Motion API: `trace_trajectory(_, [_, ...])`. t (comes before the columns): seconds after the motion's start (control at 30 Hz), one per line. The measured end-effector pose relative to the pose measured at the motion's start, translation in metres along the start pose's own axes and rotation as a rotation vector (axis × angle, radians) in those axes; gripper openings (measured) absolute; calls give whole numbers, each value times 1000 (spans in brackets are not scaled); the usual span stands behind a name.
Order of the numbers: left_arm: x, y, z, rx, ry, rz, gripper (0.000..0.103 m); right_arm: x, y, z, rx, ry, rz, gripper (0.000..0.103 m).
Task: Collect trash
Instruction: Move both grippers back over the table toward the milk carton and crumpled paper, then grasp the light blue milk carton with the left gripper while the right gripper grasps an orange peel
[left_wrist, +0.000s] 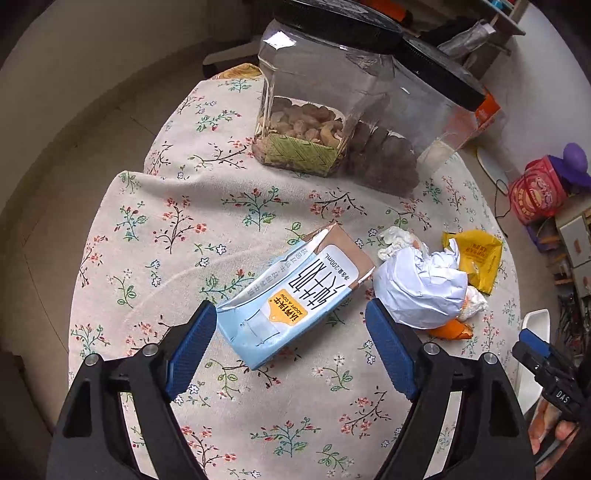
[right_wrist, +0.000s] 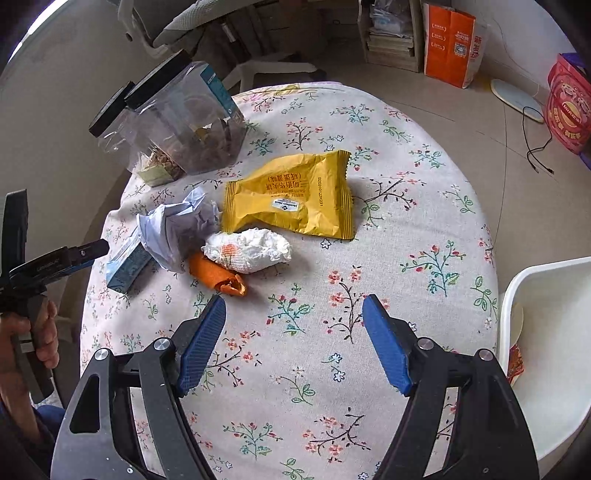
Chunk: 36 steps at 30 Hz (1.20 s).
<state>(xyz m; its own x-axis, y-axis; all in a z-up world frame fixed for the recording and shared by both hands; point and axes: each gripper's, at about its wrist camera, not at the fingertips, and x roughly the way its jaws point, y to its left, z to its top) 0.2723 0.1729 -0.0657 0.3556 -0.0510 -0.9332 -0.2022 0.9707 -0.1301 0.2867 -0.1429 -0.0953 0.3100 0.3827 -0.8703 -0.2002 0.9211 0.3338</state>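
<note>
Floral cotton cloth covers your round bench (right_wrist: 424, 229), slightly wrinkled, printed with small sprigs. On it the trash lies in a loose cluster: a flattened light-blue milk carton (left_wrist: 291, 299) with a torn brown top, a crumpled ball of white paper (left_wrist: 421, 291) just beside it, a glossy yellow snack wrapper (right_wrist: 291, 199) with crimped ends, a wadded white tissue (right_wrist: 251, 251) touching the wrapper's lower edge, and a curled strip of orange peel (right_wrist: 221, 277) against the tissue. Behind them stand two clear plastic jars with black lids, one holding nuts (left_wrist: 306, 110), the other dark dried fruit (left_wrist: 406, 122). A white plastic bin (right_wrist: 546, 350) sits past the bench's right edge.

Your left tongs (left_wrist: 291, 332) hang over the carton, blue ribbed pads spread wide on either side of its lower end, not gripping it. Your right tongs (right_wrist: 295, 314) hover over bare cloth near the peel, pads equally wide apart, empty.
</note>
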Motion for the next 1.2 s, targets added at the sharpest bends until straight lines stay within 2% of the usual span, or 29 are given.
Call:
trace_trajectory(0.2, [31,1,3,85,76,55,81,27,15,12,-3,41,77,73])
trace_trajectory(0.33, [40,-9,2,146,82,66,82,43,35,13,-71,54,105,73])
trace_trajectory(0.43, [47,-14,0,173,95,75,82,54,54,14,-146,55,92,73])
trace_trajectory(0.53, [53,-18,-2,195,105,81,82,70,66,13,-197,82,49,57])
trace_trajectory(0.6, [58,-18,-4,194,119,87,82,79,68,10,-204,100,34,43])
trace_trajectory(0.67, [64,-15,-3,170,137,74,82,84,70,8,-220,104,18,36])
trace_trajectory(0.7, [66,-13,-3,155,143,69,82,83,71,8,-230,105,12,24])
trace_trajectory(0.77, [66,-9,-2,138,132,62,81,82,72,7,-219,131,27,18])
trace_trajectory(0.87, [61,-7,-1,128,112,55,69,74,77,4,-232,133,36,12])
trace_trajectory(0.93, [60,-5,-1,119,111,40,66,67,81,1,-237,134,53,10])
trace_trajectory(1.2, [42,2,-2,42,97,-36,63,36,77,-3,-211,124,112,7])
